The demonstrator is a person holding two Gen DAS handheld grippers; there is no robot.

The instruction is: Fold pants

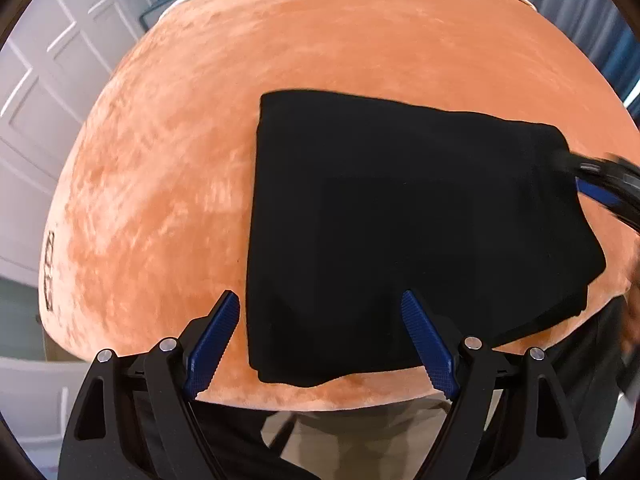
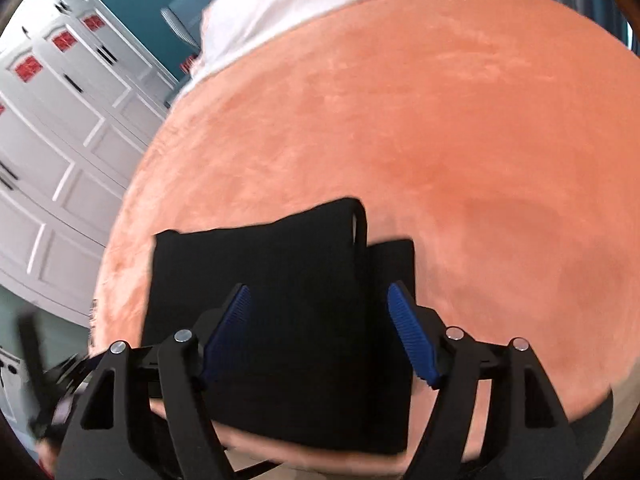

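Lying folded on the orange blanket [image 1: 168, 168] — one pair of black pants [image 1: 400, 220], below both grippers. Hovering spread apart and empty — left gripper [image 1: 322, 340], right gripper [image 2: 320, 332].

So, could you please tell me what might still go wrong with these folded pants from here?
1. The folded pants lie near the blanket's front edge, so a nudge might slide them off.
2. In the right wrist view a lower layer sticks out unevenly; the stack may loosen.
3. Both open hand-held grippers, left and right, hover close and could snag the fabric.
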